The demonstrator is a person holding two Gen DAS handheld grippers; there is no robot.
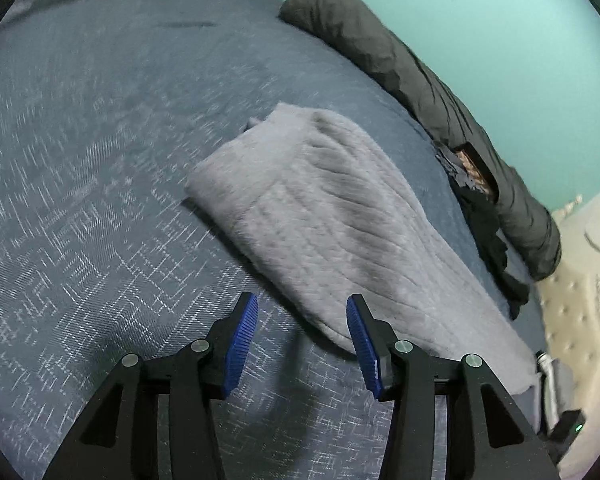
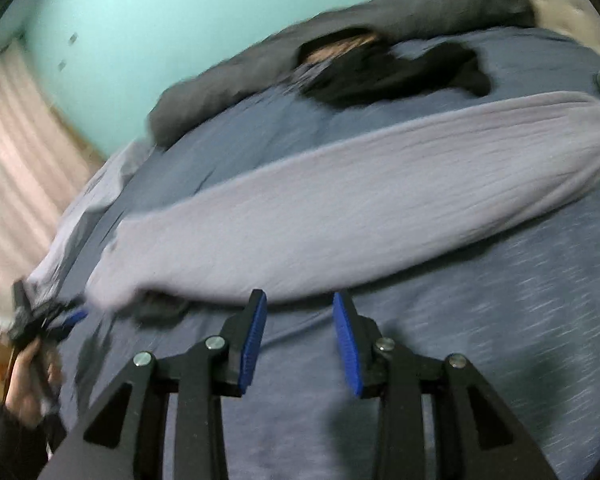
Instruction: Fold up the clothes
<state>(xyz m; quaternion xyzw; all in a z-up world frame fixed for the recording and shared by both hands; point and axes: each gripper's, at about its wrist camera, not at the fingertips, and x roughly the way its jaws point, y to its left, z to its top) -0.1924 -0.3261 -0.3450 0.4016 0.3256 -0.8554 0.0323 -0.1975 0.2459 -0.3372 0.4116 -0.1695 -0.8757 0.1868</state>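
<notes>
The left hand-held gripper (image 1: pixel 302 318) hung spread and empty, the grey ribbed garment (image 1: pixel 324 216) lying long on the bed (image 1: pixel 92 160) just ahead; soft, light and floppy by its look, best pinched at an end corner. The right hand-held gripper (image 2: pixel 299 316), also spread, faced its long edge

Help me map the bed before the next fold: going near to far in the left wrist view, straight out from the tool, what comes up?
Left tool, open and empty → blue bedspread → folded grey garment → dark rolled blanket along the bed's far edge → turquoise wall.
</notes>
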